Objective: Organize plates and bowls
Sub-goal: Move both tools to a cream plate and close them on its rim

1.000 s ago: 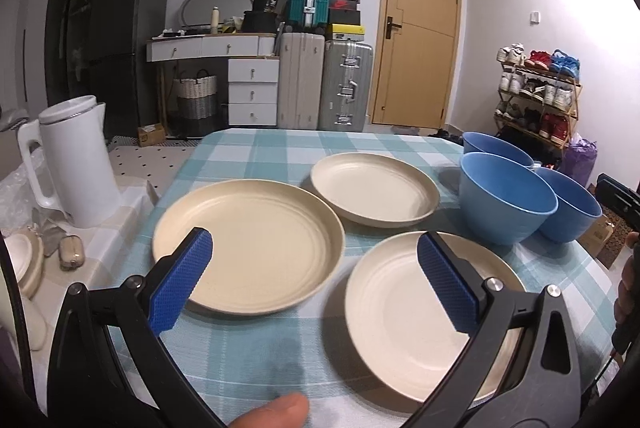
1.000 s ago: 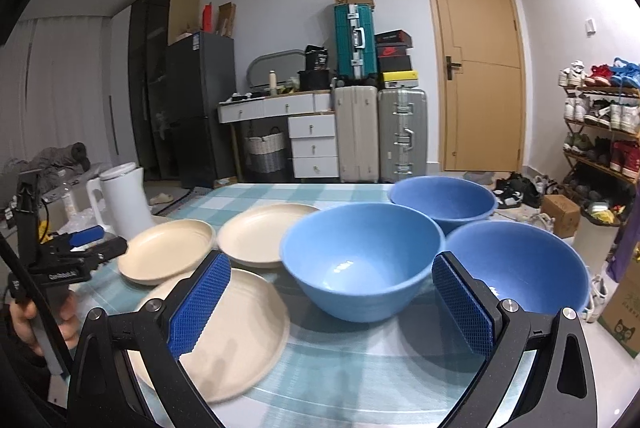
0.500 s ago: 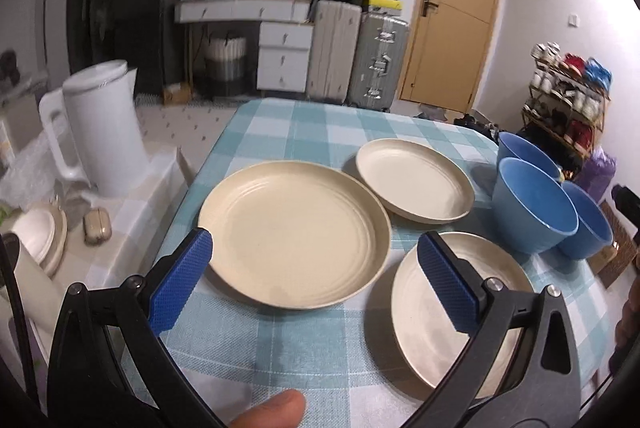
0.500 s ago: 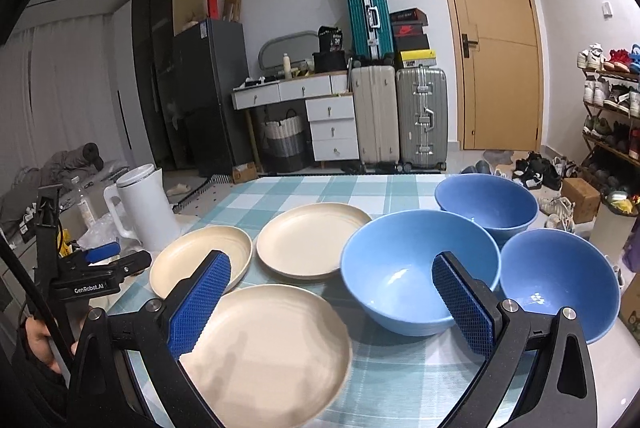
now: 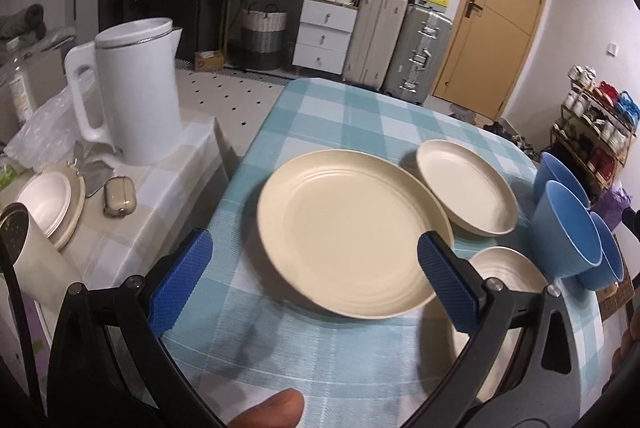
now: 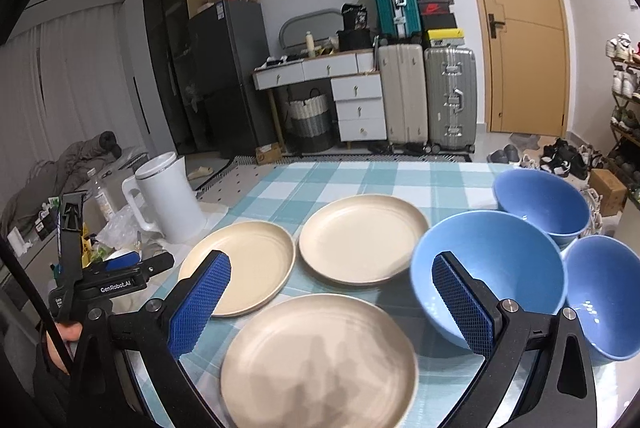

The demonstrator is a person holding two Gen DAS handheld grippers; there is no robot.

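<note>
Three cream plates lie on the blue checked tablecloth [image 5: 340,116]. In the left wrist view the large left plate [image 5: 352,232] lies just past my open left gripper [image 5: 314,256], the far plate [image 5: 466,186] sits behind it, and the near plate [image 5: 504,276] is partly hidden by the right finger. Three blue bowls [image 5: 568,228] cluster at the right edge. In the right wrist view my right gripper [image 6: 330,272] is open above the near plate [image 6: 320,360], with the middle bowl [image 6: 488,272] behind its right finger. A hand holds the left gripper [image 6: 132,266] at the left.
A white kettle [image 5: 132,88] stands on a low side table left of the main table, with a small dish [image 5: 48,196], an earbud case [image 5: 119,190] and a pale cylinder [image 5: 28,248]. The table's left edge runs close to the large plate. Suitcases and drawers stand far behind.
The left gripper has swung left, so the large plate now sits between its fingers. The right gripper has turned left and risen, from facing the middle bowl to hanging over the near plate.
</note>
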